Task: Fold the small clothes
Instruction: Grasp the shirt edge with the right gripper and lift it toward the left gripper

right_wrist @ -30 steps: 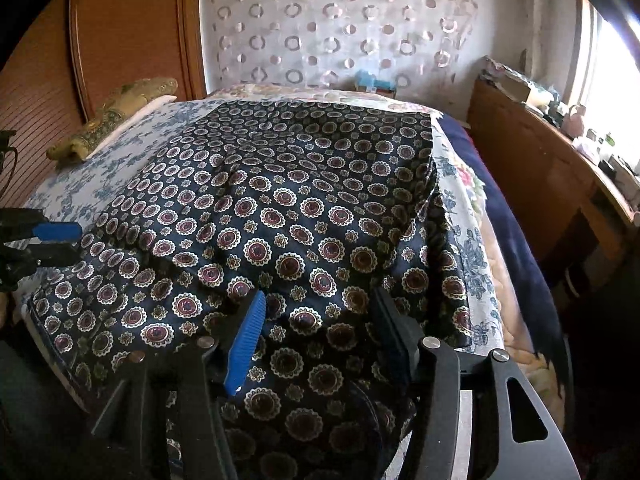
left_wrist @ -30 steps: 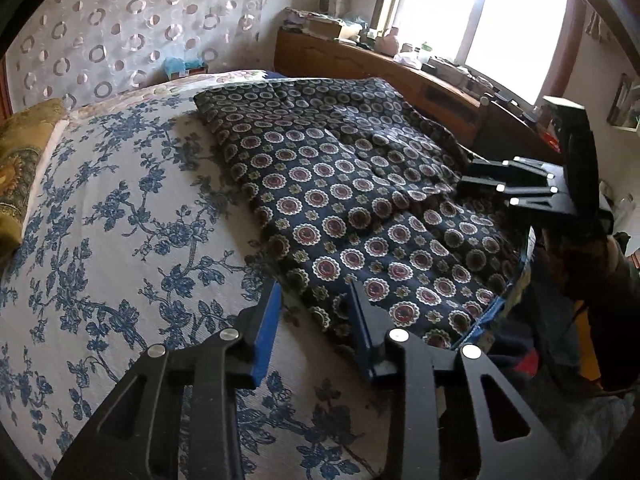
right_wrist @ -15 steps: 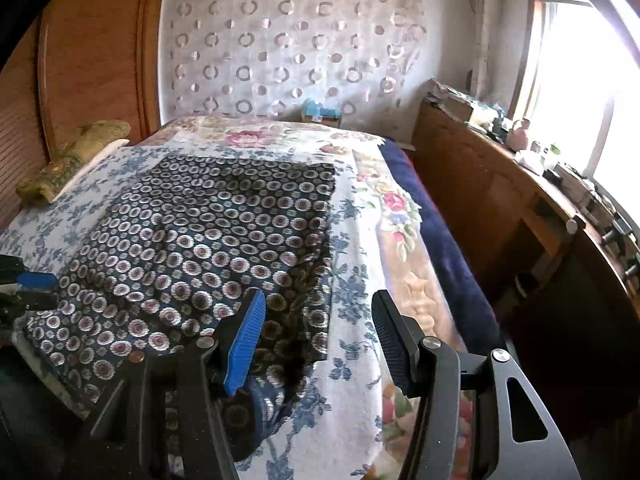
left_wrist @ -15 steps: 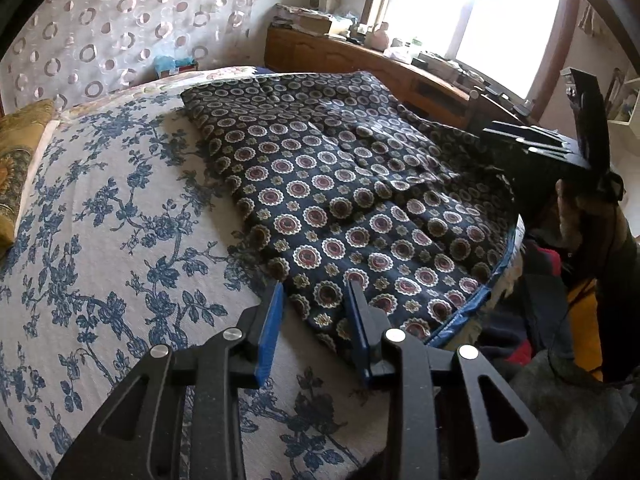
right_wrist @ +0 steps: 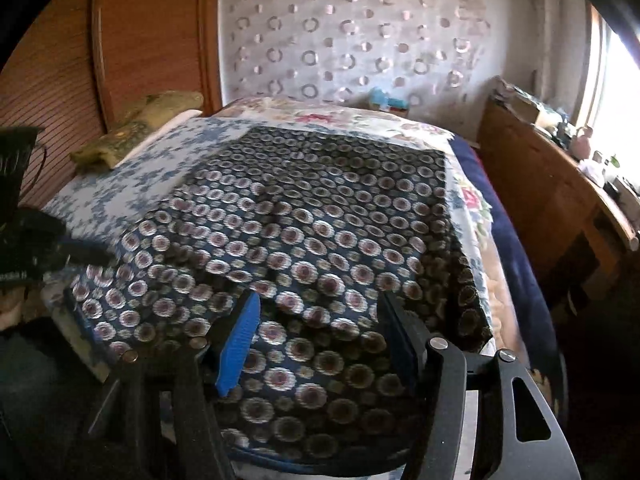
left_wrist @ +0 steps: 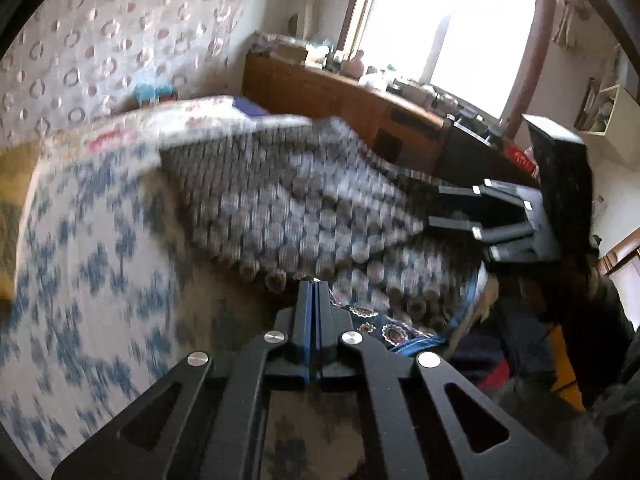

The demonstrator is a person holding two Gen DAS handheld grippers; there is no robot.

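A dark navy cloth (left_wrist: 288, 204) with round medallions is spread on the bed; it also fills the right wrist view (right_wrist: 312, 208). My left gripper (left_wrist: 314, 290) is shut, its blue pads pressed together on the cloth's near edge, which is lifted and blurred. My right gripper (right_wrist: 318, 300) has its jaws opening, with the cloth's near part bunched between the blue pads (right_wrist: 238, 340) but not squeezed. It also shows in the left wrist view (left_wrist: 444, 206), at the cloth's raised right side. The left gripper (right_wrist: 92, 256) appears as a dark blur at the cloth's left corner.
The bed carries a blue floral sheet (left_wrist: 80, 264) and a yellow-green pillow (right_wrist: 136, 128) by the wooden headboard (right_wrist: 152, 40). A cluttered wooden dresser (left_wrist: 340, 96) runs under the window on the right. Clothes lie heaped beside the bed (left_wrist: 500, 360).
My left gripper has shut on the cloth's near edge and risen, lifting it off the sheet. The right view has swung back over the cloth, and its jaws stand wider.
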